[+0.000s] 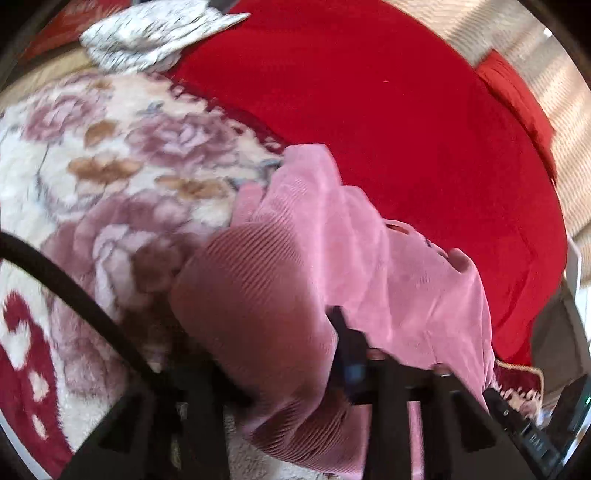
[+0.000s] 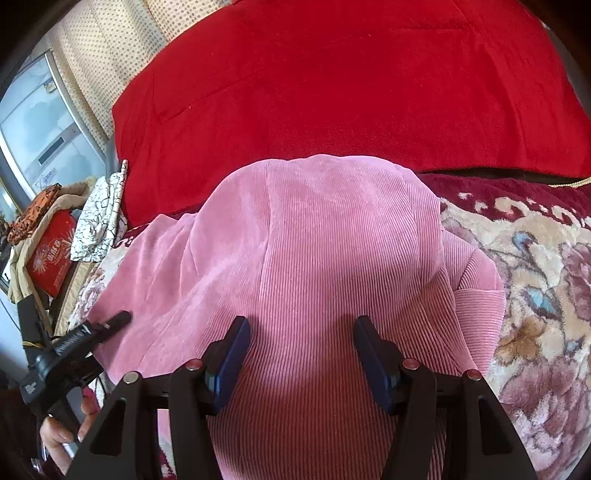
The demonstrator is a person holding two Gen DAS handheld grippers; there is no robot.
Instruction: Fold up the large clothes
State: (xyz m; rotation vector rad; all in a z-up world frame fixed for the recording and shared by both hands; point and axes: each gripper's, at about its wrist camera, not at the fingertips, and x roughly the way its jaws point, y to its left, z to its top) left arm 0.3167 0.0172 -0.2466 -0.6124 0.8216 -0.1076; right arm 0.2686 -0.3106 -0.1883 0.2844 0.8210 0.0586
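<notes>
My right gripper [image 2: 301, 354] stands spread, its two blue-padded fingers [image 2: 231, 360] apart over the pink corduroy garment [image 2: 314, 240], with cloth beneath the gap but nothing pinched between the pads.

The garment lies bunched on a floral blanket [image 2: 535, 277], its far edge meeting a red cover [image 2: 332, 92] that spreads across the back of the bed. In the left wrist view the pink corduroy garment [image 1: 314, 258] is heaped in folds, one ribbed section bulging close to the lens, and the floral blanket [image 1: 110, 166] extends to the left of it.

My left gripper [image 1: 351, 354] is at the garment's near edge. One dark finger rises against the cloth; the view is blurred and cloth covers the other side, so I cannot tell whether the pads press on the fabric. In the right wrist view the left gripper [image 2: 110, 325] points at the garment's left edge, with a hand [image 2: 70, 432] on its grip.

A black-and-white patterned cloth [image 1: 155, 33] lies apart at the far left corner.
</notes>
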